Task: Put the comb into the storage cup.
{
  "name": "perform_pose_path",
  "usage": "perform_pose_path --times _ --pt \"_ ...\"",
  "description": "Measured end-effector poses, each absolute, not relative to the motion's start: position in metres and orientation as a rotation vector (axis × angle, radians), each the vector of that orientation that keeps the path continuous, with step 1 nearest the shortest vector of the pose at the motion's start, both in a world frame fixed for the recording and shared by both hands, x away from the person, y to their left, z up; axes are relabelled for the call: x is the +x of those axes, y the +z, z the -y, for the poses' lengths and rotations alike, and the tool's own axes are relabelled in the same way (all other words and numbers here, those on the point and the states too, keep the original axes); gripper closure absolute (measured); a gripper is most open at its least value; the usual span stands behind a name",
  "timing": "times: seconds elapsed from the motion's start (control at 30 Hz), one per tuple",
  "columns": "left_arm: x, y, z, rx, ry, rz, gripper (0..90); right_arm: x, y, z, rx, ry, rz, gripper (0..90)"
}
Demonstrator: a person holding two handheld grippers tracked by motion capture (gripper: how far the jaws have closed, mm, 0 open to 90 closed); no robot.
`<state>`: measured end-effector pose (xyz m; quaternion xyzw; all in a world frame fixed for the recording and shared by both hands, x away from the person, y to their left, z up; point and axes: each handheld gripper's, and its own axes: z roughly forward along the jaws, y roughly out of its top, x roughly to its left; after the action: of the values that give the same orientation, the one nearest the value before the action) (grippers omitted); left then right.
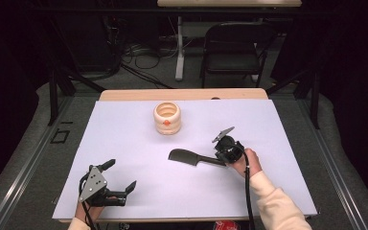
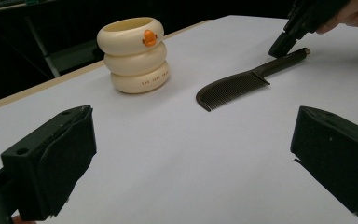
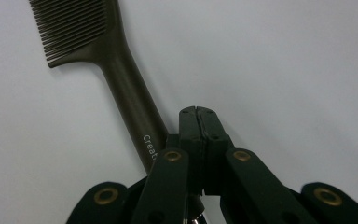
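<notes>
The right claw (image 3: 196,112) is clenched on nothing, its tips beside the handle end of the dark comb (image 1: 187,157), which lies flat on the tabletop (image 1: 124,139), teeth end at nine o'clock from it. Likely step: lining up a grasp; next it must spread and straddle the handle. The left claw (image 1: 120,177), released, idles near the six o'clock edge. The cream ringed cup (image 1: 166,118) stands at eleven o'clock, well apart, with open room around.

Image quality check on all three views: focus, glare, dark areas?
High view: white table evenly lit, surroundings nearly black, comb sharp enough, slightly soft overall. Left gripper view: cup and comb crisp, near pads a bit blurred, mild sheen on the cup rim. Right gripper view: comb handle in focus, the shut tool dark with little detail, soft shadow beside the handle.
</notes>
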<state>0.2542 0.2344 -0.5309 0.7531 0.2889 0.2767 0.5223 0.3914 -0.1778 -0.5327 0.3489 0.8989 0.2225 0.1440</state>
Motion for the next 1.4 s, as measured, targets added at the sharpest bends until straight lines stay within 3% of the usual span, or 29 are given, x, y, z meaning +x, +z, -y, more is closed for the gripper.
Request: perform_pose_path --times 0.27,0.53,0.73,1.03,1.13,1.17,1.4 --pt "0.254 -0.531 -0.234 1.804 0.662 -0.692 0.3 0.385 -0.532 0.177 1.009 0.638 -2.610 89.2" --pt "0.254 -0.531 -0.234 1.804 0.663 -0.691 0.3 0.384 -0.531 0.178 1.021 0.631 -2.605 80.8" --pt "0.254 -0.531 -0.234 1.806 0.663 -0.688 0.3 0.386 -0.528 0.185 1.031 0.648 -2.583 62.3" --pt "0.255 -0.531 -0.234 1.806 0.661 -0.689 0.3 0.391 -0.523 0.195 1.045 0.685 -2.564 47.3" --pt "0.255 -0.531 -0.234 1.807 0.660 -0.689 0.3 0.391 -0.520 0.198 1.047 0.690 -2.560 38.7" --pt "0.255 -0.531 -0.234 1.807 0.660 -0.688 0.3 0.390 -0.519 0.198 1.051 0.696 -2.550 31.9" --pt "0.255 -0.531 -0.234 1.808 0.661 -0.693 0.2 0.391 -0.514 0.203 1.020 0.739 -2.552 16.4"
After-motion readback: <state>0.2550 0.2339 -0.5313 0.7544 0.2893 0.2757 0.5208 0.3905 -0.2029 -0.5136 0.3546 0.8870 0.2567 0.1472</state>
